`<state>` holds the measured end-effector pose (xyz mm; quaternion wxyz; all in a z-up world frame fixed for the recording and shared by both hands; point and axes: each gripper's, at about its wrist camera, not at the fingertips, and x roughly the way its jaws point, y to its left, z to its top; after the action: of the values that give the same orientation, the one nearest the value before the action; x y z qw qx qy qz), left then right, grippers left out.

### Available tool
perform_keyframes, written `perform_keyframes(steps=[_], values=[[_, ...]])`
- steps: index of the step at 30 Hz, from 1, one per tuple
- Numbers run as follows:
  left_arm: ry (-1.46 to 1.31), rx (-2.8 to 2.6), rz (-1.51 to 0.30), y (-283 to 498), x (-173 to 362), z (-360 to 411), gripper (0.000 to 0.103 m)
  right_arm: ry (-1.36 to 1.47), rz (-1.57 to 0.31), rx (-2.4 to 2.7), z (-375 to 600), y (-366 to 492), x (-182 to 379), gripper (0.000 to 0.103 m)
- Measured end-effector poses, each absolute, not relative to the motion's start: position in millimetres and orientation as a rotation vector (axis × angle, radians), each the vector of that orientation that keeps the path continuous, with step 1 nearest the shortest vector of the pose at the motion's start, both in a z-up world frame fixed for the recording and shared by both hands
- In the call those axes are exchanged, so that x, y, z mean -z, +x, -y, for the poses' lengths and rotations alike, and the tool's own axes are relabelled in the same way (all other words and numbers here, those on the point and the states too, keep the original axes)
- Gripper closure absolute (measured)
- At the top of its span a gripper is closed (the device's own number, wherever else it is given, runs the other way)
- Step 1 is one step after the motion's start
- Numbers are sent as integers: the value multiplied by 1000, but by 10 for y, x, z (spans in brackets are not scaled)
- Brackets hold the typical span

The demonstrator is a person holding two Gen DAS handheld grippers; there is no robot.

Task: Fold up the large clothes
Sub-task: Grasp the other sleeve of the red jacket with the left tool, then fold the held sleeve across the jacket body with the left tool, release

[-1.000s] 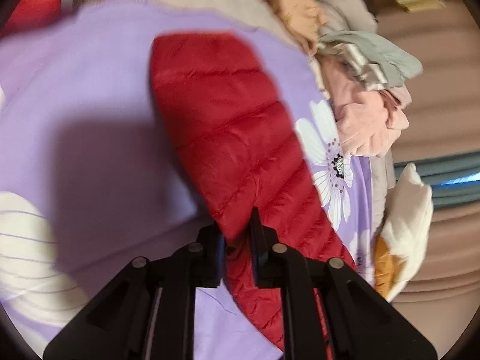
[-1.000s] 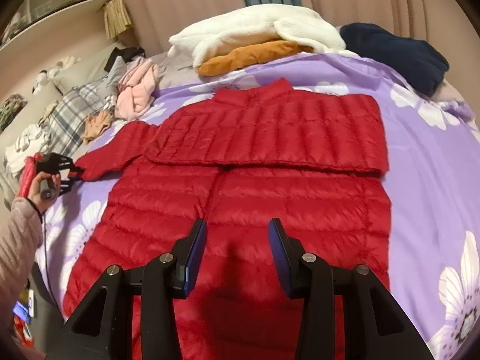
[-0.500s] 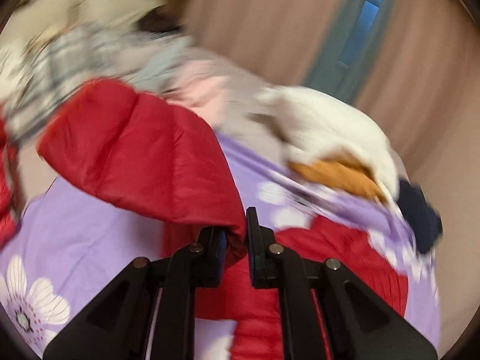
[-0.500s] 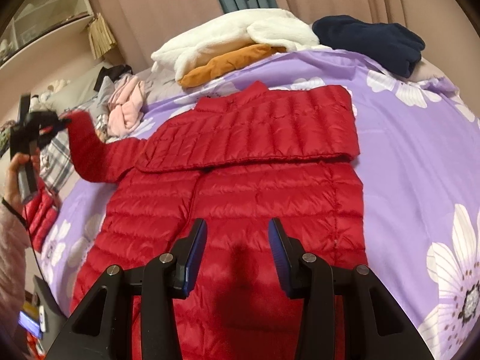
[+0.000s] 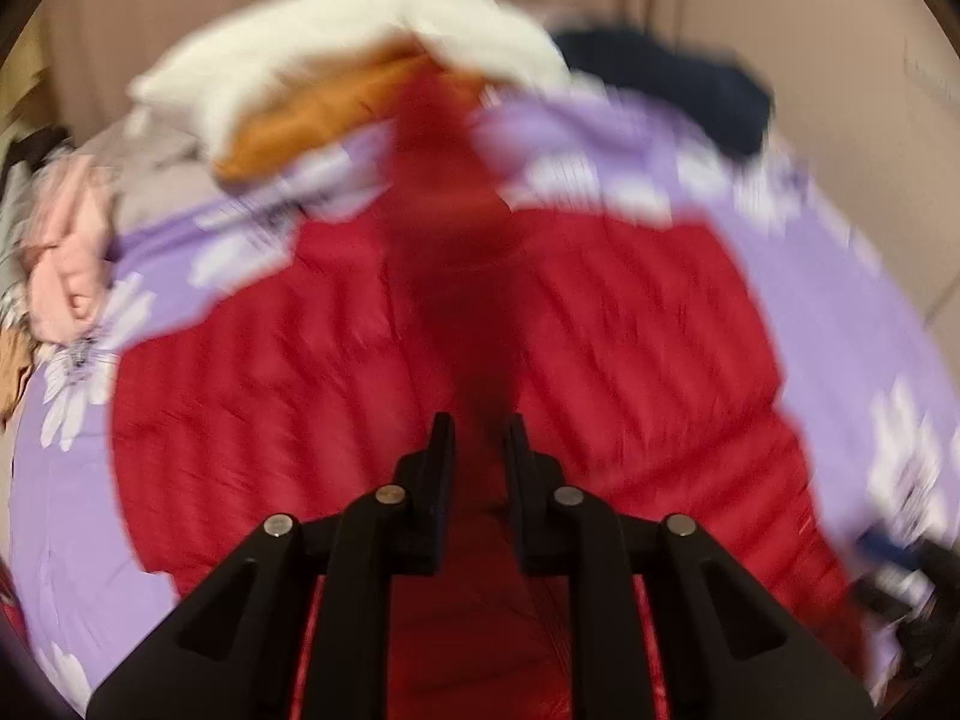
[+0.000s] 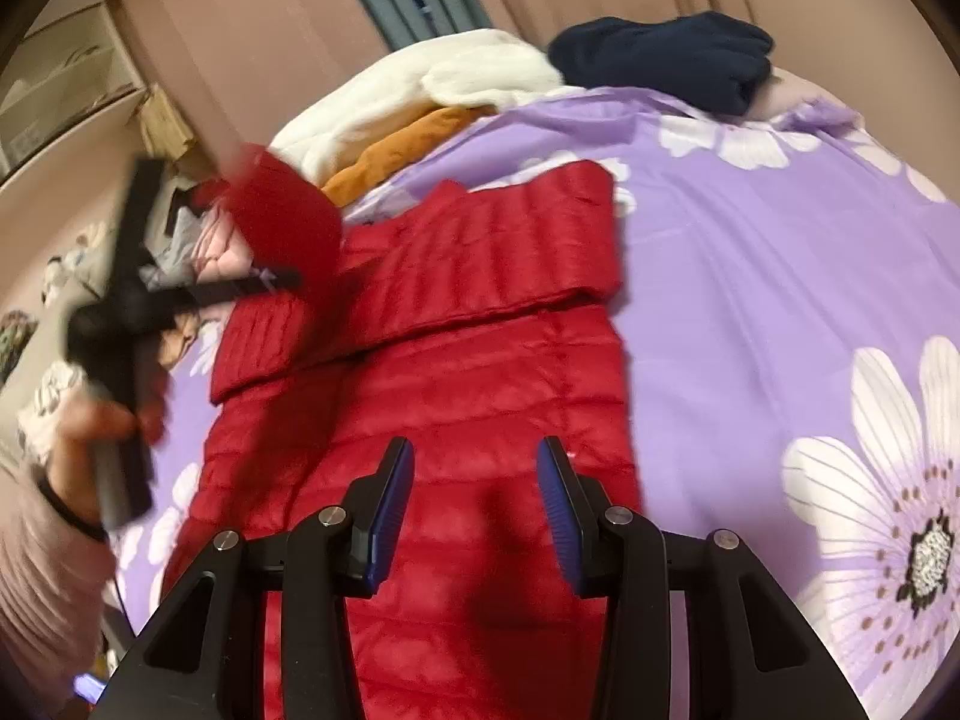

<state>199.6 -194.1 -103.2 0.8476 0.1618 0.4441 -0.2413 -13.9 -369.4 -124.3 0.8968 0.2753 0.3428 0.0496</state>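
Note:
A red quilted puffer jacket [image 6: 480,372] lies flat on the purple flowered bedspread [image 6: 780,252], with one sleeve folded across its chest. My left gripper [image 5: 478,438] is shut on the other red sleeve [image 5: 444,192] and holds it lifted above the jacket body [image 5: 630,324]; this view is blurred. In the right wrist view the left gripper [image 6: 264,282] sits at the left with the raised sleeve [image 6: 282,222]. My right gripper [image 6: 474,462] is open and empty above the jacket's lower part.
A white and orange garment pile [image 6: 432,96] and a dark navy garment [image 6: 660,54] lie at the head of the bed. More loose clothes [image 5: 60,252] are heaped at the left side. Curtains hang behind.
My left gripper has lifted the sleeve off the bedspread and swung it over the jacket body. My right gripper has shifted slightly and stays open.

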Motion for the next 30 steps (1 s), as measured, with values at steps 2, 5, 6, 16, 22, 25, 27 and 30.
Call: perform_keyframes(steps=[2, 5, 6, 16, 22, 25, 27, 30], values=[[393, 505, -994, 1985, 1255, 2062, 67, 591, -711, -95, 3754, -157, 1268, 56], [391, 501, -1018, 1957, 1358, 1993, 51, 610, -708, -88, 3823, -173, 1297, 55], [368, 506, -1015, 1937, 1338, 1950, 47, 616, -708, -87, 3839, -167, 1306, 55], [100, 405, -996, 1521, 1204, 781, 24, 746, -650, -241, 3853, 526, 1200, 55], [-56, 295, -1042, 1261, 1296, 89, 23, 781, -741, -213, 3763, 1394, 1375, 48], [-116, 269, -1069, 1132, 1343, -146, 23, 854, -781, -195, 3745, 1685, 1535, 48], [-146, 258, -1086, 1079, 1373, -235, 23, 882, -769, -178, 3724, 1746, 1593, 63], [-191, 262, -1108, 1014, 1418, -296, 23, 907, -735, -175, 3715, 1683, 1573, 95]])
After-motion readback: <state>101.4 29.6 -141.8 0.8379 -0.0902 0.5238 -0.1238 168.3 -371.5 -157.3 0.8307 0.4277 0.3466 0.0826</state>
